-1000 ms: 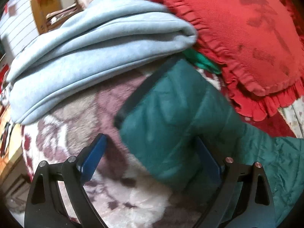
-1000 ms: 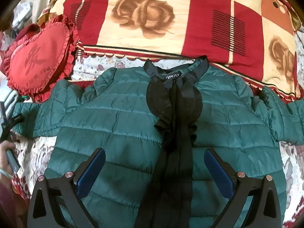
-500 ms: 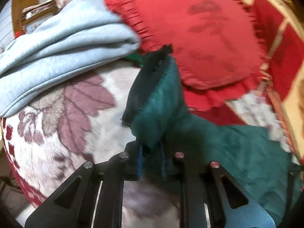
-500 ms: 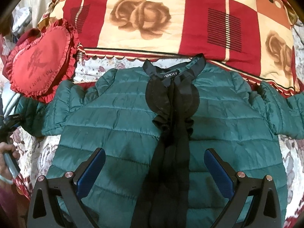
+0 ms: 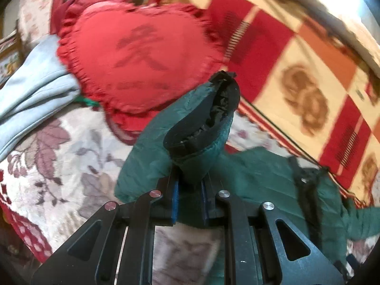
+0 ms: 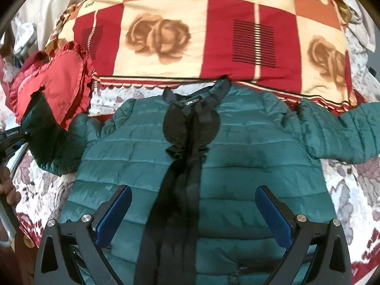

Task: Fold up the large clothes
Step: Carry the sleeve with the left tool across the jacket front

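The bed cover [image 6: 35, 190], a pale floral spread, serves as the folding surface; it shows to either side of the right gripper's fingers and beneath the left gripper's. A red-and-cream rose quilt [image 6: 213, 30] is banked along the far edge, well beyond both sets of fingertips, where it leaves the working area free. The green padded jacket [image 6: 237, 156] lies front-up and spread flat directly ahead of the right gripper [image 6: 193, 212], collar away from the fingers, black placket [image 6: 180, 190] running between them, far sleeve [image 6: 337, 133] extended out past the right-hand finger: a layout that exposes both sleeves for folding inward. The heart cushion [image 5: 133, 54] and a folded pale-blue garment [image 5: 30, 87] sit beyond and to the left of the left gripper's fingers, apart from the jacket body. The near sleeve [image 5: 152, 147] is raised off the cover, its black-lined cuff [image 5: 213, 109] standing just above the fingertips. The left gripper [image 5: 188, 196] has its fingers pressed together on this sleeve near the cuff, pinching the padding; the hold is judged to be the start of carrying the sleeve across the chest. The right gripper's fingers [image 6: 114, 209] are spread wide and touch nothing, hovering over the lower front panel, probably ready to steady the body.
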Demonstrator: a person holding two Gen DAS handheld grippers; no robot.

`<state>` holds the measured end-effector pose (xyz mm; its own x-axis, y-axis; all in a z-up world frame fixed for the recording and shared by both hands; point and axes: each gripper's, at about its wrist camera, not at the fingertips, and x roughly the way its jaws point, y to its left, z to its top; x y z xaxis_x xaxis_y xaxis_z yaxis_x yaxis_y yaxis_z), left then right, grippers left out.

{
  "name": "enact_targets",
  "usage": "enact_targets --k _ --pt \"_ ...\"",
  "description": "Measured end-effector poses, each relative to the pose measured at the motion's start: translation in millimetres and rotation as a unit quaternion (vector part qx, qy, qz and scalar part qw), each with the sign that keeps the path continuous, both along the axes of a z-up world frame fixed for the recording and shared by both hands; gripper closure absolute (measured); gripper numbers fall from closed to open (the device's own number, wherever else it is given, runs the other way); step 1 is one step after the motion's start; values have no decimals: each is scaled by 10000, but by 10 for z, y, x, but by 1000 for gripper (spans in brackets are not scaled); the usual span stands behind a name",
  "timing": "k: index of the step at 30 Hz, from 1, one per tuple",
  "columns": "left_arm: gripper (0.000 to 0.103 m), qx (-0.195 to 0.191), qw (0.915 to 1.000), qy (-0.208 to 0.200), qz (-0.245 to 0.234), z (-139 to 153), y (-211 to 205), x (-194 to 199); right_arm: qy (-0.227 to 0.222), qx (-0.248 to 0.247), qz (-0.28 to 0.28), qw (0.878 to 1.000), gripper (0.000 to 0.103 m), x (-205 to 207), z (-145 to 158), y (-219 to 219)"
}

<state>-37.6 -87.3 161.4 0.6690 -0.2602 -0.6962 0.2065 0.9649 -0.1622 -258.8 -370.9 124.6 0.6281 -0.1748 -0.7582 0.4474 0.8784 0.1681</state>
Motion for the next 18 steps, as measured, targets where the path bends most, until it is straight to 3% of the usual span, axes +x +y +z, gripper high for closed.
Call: enact_targets --k 6,18 --pt "89 -14 9984 45 -568 65 -534 -303 -102 21 -130 9999 0 -174 69 -135" --pt "89 137 9880 279 -1510 -120 -1590 -768 -124 112 -461 9988 0 -452 41 -491"
